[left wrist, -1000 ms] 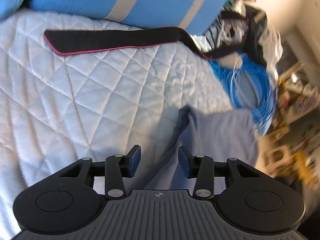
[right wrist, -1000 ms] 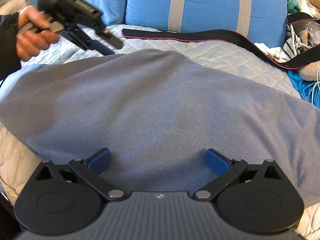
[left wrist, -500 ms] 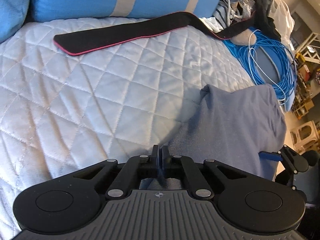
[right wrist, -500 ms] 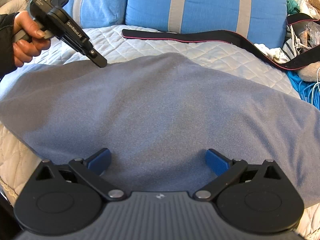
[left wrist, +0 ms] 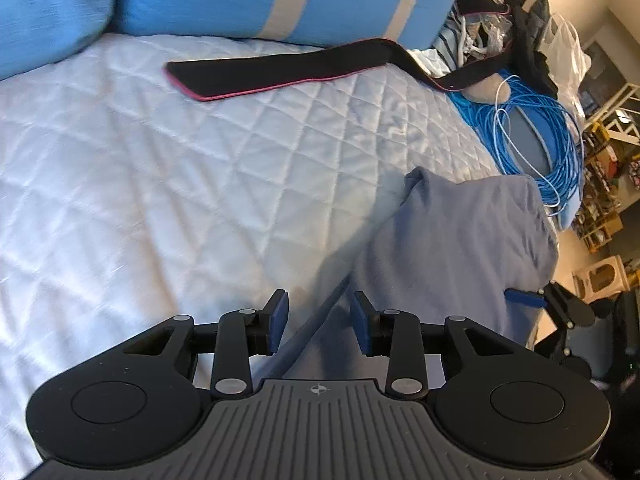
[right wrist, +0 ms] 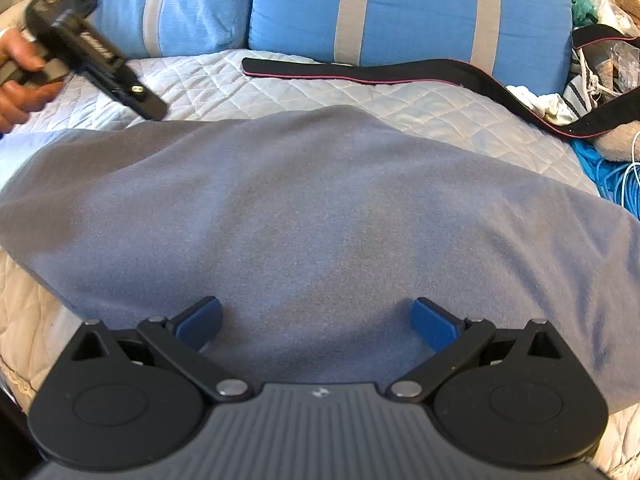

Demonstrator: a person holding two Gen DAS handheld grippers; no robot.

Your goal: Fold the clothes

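Observation:
A grey-blue garment (right wrist: 320, 220) lies spread flat on the white quilted bed (left wrist: 160, 200). In the left wrist view its far side (left wrist: 460, 248) shows, with a small raised corner. My left gripper (left wrist: 319, 320) is open, its blue pads standing on either side of the garment's left edge and holding nothing. From the right wrist view that gripper (right wrist: 100, 64) hangs over the garment's far left corner in a person's hand (right wrist: 16, 80). My right gripper (right wrist: 316, 318) is wide open low over the near edge of the cloth, and it also appears at the garment's right edge (left wrist: 552, 304).
A black strap with pink trim (right wrist: 360, 72) lies across the bed in front of blue pillows with grey stripes (right wrist: 408, 8). A coil of blue cable (left wrist: 536, 148) and a heap of bags and clothes (left wrist: 516, 20) sit at the bed's right side.
My left gripper, shut on the garment's edge half a second ago, has opened and drawn back slightly to the left. The right gripper has stayed open and still.

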